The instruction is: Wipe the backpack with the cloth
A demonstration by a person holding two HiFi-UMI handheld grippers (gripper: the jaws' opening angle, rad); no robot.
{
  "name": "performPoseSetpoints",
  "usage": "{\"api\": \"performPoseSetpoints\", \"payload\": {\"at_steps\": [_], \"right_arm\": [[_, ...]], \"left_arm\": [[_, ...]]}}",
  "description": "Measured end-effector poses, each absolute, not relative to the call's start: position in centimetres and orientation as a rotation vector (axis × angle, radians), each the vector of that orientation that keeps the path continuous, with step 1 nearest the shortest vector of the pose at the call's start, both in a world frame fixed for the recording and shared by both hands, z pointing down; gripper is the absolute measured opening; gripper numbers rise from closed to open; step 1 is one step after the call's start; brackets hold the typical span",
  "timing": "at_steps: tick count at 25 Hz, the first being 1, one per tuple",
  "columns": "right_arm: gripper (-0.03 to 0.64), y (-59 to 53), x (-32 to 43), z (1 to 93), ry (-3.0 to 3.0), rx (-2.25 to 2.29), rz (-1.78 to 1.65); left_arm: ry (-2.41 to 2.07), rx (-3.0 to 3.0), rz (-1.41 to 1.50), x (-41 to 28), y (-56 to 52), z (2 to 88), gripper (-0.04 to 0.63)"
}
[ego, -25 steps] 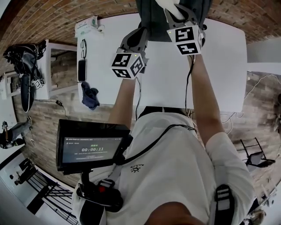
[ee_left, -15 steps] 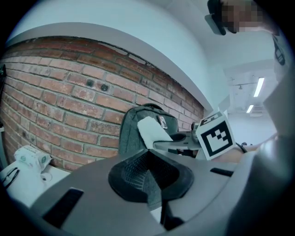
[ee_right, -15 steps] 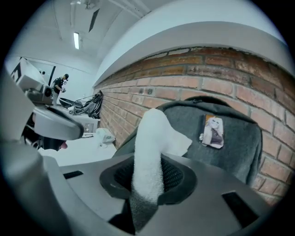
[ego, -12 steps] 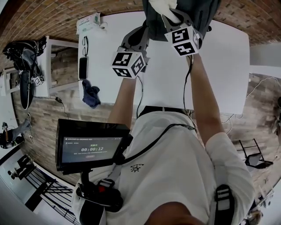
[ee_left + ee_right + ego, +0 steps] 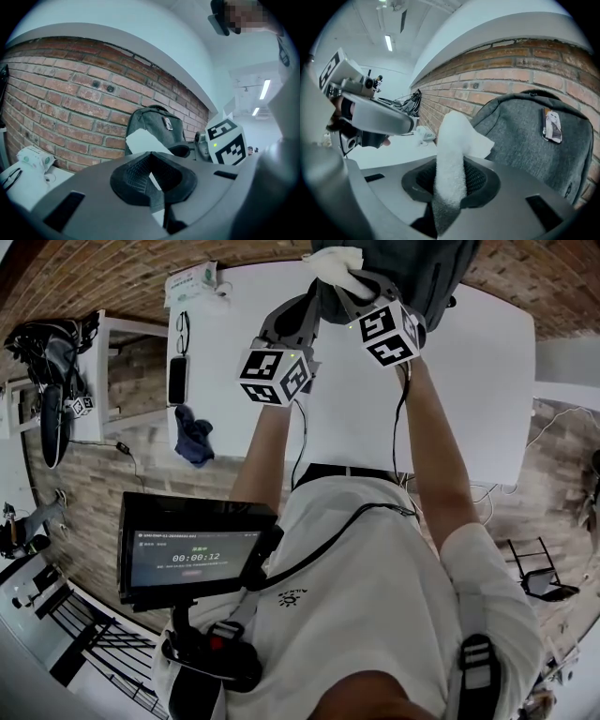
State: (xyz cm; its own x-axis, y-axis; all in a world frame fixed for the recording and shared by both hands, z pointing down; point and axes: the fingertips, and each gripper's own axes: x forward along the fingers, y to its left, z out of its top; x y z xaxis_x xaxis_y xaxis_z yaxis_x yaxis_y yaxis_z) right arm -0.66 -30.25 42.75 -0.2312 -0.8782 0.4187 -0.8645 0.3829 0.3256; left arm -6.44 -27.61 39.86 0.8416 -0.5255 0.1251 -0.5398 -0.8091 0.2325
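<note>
A grey backpack (image 5: 422, 273) stands upright on the white table (image 5: 469, 381) against a brick wall; it also fills the right gripper view (image 5: 529, 136). My right gripper (image 5: 354, 285) is shut on a white cloth (image 5: 337, 261), whose folded end (image 5: 452, 140) sticks out past the jaws toward the backpack's front. My left gripper (image 5: 298, 317) hovers just left of the backpack, shut with nothing between its jaws (image 5: 151, 176). From the left gripper view the backpack (image 5: 157, 124) and cloth (image 5: 140, 140) lie ahead, apart from that gripper.
Along the table's left edge lie a tissue pack (image 5: 192, 285), glasses (image 5: 180, 334), a phone (image 5: 175, 381) and a dark blue rag (image 5: 192, 439). A monitor (image 5: 192, 554) hangs at the person's chest. Bare tabletop spreads right of the arms.
My right gripper has come down and slightly left along the backpack's front, carrying the cloth. The left gripper has stayed where it was.
</note>
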Motion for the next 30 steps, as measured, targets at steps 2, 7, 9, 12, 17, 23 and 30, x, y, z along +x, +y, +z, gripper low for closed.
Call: {"api": "performPoseSetpoints", "payload": {"at_steps": [2, 7, 9, 12, 17, 23, 30], "right_arm": [[0.097, -30.9, -0.8, 41.1, -2.128, 1.523, -0.061], [0.097, -33.8, -0.7, 36.3, -2.111, 1.579, -0.205], [0.097, -34.9, -0.6, 35.0, -2.088, 1.588, -0.26], [0.097, -36.0, -0.8, 35.3, -2.062, 1.544, -0.266], [0.097, -34.5, -2.4, 40.0, -2.073, 1.421, -0.168], [0.097, -31.7, -5.1, 45.5, -2.055, 1.317, -0.098], [0.097, -28.3, -6.3, 52.1, -1.997, 1.218, -0.007]], "left_arm": [[-0.82, 2.758, 0.081, -6.7, -27.7, 40.0, 0.0], [-0.841, 2.748, 0.082, -7.4, -27.6, 40.3, 0.0], [-0.852, 2.745, 0.081, -7.6, -27.8, 40.3, 0.0], [-0.872, 2.74, 0.078, -8.1, -28.1, 40.2, 0.001], [-0.886, 2.735, 0.069, -8.4, -28.6, 39.9, 0.002], [-0.886, 2.707, 0.078, -9.3, -29.3, 40.7, 0.002], [-0.841, 2.723, 0.087, -8.8, -28.5, 41.0, 0.0]]}}
